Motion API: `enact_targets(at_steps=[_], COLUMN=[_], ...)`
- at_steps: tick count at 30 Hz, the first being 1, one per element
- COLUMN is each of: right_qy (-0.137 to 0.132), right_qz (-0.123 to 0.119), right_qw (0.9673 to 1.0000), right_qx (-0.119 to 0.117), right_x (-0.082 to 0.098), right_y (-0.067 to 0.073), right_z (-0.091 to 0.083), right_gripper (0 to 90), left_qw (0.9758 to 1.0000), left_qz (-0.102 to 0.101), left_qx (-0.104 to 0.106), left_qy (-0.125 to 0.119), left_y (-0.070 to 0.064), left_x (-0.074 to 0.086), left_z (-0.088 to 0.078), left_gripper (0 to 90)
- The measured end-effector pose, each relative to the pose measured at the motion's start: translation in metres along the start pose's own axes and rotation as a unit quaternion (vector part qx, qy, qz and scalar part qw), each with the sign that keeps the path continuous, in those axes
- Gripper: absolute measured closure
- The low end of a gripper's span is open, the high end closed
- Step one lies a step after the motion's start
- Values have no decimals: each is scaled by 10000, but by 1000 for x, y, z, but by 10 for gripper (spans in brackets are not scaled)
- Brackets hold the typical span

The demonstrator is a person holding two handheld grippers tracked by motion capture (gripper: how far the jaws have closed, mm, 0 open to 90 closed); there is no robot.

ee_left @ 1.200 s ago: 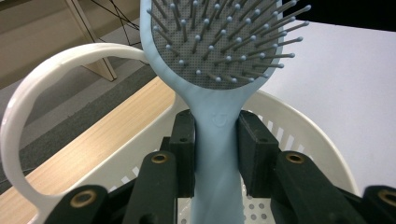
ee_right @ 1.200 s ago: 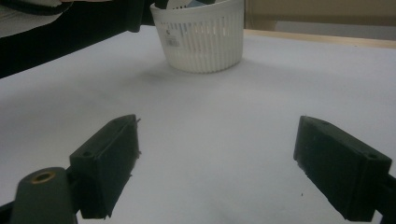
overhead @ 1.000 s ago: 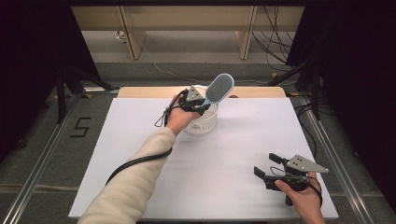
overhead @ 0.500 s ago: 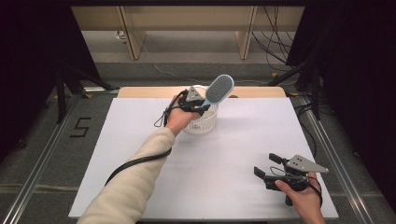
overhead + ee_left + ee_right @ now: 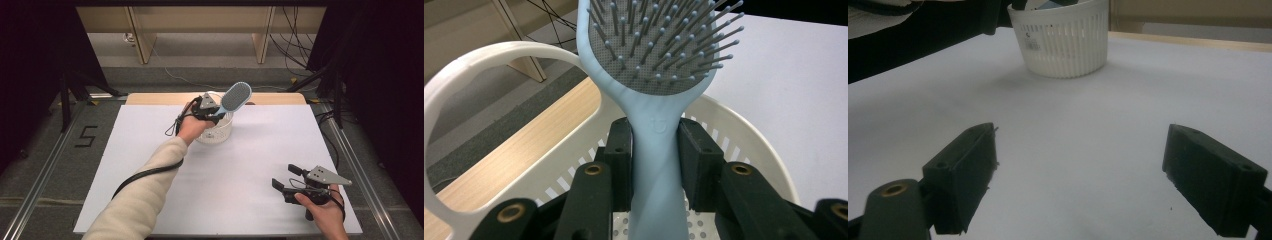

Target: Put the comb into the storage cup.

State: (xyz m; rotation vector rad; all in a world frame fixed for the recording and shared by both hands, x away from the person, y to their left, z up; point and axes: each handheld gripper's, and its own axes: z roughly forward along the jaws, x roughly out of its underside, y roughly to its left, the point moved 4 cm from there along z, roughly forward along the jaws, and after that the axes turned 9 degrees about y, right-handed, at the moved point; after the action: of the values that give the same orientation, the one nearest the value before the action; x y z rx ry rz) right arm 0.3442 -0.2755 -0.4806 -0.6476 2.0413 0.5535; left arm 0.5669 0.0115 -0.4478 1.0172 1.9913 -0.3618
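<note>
- The left gripper [image 5: 216,116] sits at the far middle of the table, right over the white basket [image 5: 220,134], its jaws clamped on the handle of a pale blue hairbrush [image 5: 235,96].
- In the left gripper view the two black jaws press the hairbrush [image 5: 659,140] just below its head — bristles facing the camera, the lower handle running down into the basket [image 5: 749,135], whose looped handle [image 5: 484,65] arcs over at the left.
- From the high view the brush head leans up and to the right, clear of the rim; whether the handle's tip touches the basket floor cannot be told.
- The step in hand looks like a transfer at the basket — the brush either going in or coming out; the pictures alone do not settle which.
- The next move calls for keeping the pinch firm and moving along the handle's line, so the tip does not catch the slotted wall or tip the light basket.
- The right gripper [image 5: 287,181] waits at the near right, well apart from the work, jaws spread wide over bare white table [image 5: 1083,145] and holding nothing.
- It could steady the basket [image 5: 1064,37] if needed.
</note>
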Motion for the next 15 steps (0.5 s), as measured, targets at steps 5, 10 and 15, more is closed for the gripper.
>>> enact_targets(at_steps=[5,10,15], right_qy=[5,4,-3], right_qz=[-10,0,10], right_qw=[10000,10000,10000], right_qx=[5,-10,-6], right_x=[0,0,0], right_y=[0,0,0], right_z=[0,1,0], right_gripper=[150,150,150], left_qw=[10000,9999,9999], left_qz=[-51,-128,-131], left_qx=[24,10,57], left_qy=[12,32,69], left_y=[0,2,5], left_x=[1,3,0], left_z=[0,0,-3], left_gripper=[684,672,672])
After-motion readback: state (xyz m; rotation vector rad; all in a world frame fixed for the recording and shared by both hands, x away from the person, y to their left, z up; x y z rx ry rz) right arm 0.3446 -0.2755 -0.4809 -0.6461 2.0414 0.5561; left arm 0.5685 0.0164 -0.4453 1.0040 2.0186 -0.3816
